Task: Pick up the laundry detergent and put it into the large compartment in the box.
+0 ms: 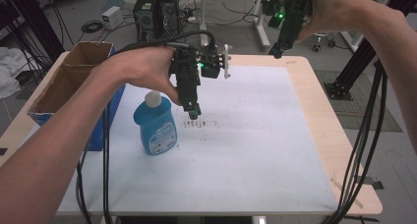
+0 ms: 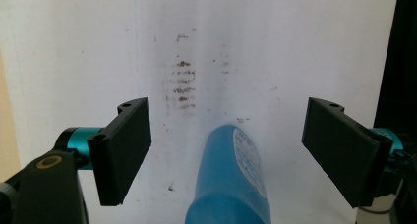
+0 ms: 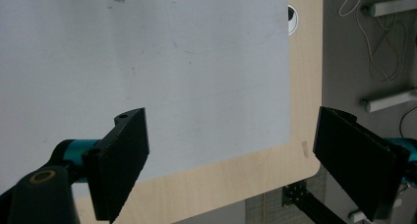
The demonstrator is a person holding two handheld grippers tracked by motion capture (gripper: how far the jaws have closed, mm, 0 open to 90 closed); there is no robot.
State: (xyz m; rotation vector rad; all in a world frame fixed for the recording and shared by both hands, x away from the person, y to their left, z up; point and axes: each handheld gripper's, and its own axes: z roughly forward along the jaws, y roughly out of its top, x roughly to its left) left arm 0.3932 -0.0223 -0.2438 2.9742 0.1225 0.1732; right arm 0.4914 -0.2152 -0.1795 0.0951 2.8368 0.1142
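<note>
Bottle point(image 1: 155, 124) stands beside the box point(image 1: 69, 81), not grabbed yet. My left gripper point(image 1: 193, 114) hangs over the bottle, jaws wide. My right gripper point(image 1: 276, 51) waits far off, jaws wide too.

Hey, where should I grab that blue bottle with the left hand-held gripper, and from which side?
Probably from above: the blue bottle stands upright, so close the open left hand-held gripper across its narrower upper body, just under the white cap.
</note>
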